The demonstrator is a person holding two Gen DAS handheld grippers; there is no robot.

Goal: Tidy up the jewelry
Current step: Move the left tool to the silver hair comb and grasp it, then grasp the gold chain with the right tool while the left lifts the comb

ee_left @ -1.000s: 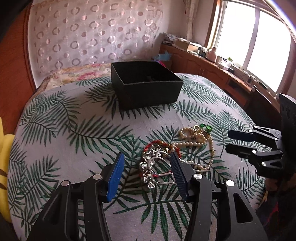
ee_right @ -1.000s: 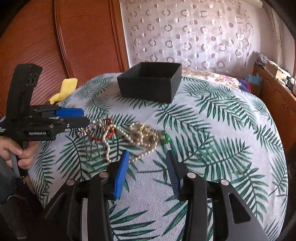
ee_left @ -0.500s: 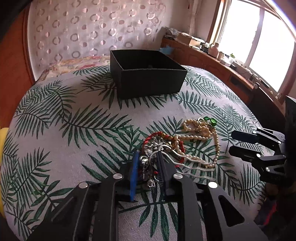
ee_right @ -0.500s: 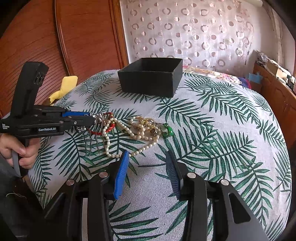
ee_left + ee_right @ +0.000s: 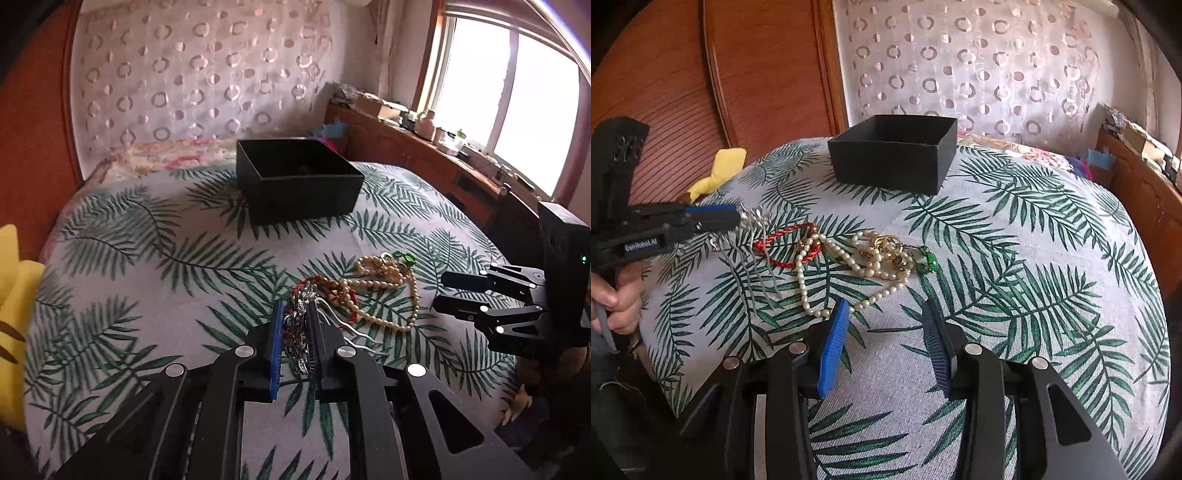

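My left gripper (image 5: 297, 306) has its jaws closing, and the pads press on the ornate top of a silver hair comb (image 5: 301, 332). The right wrist view shows that left gripper (image 5: 735, 218) holding the comb (image 5: 753, 221) raised, its prongs hanging over the cloth. Beside it lie a red cord bracelet (image 5: 783, 236), a pearl necklace (image 5: 809, 280) and a green pendant (image 5: 929, 260). An open black box (image 5: 303, 192) stands further back on the leaf-print cloth. My right gripper (image 5: 882, 310) hovers open near the pearls with nothing between its fingers.
A yellow cloth (image 5: 720, 170) lies at the left edge by the wooden headboard (image 5: 683, 74). A person's hand (image 5: 617, 306) grips the left tool's handle. A wooden cabinet (image 5: 424, 155) with small items runs under the window at the right.
The left gripper's jaws went from wide apart around the comb to pressed on it. The comb has come up off the cloth. The right gripper has stayed where it was.
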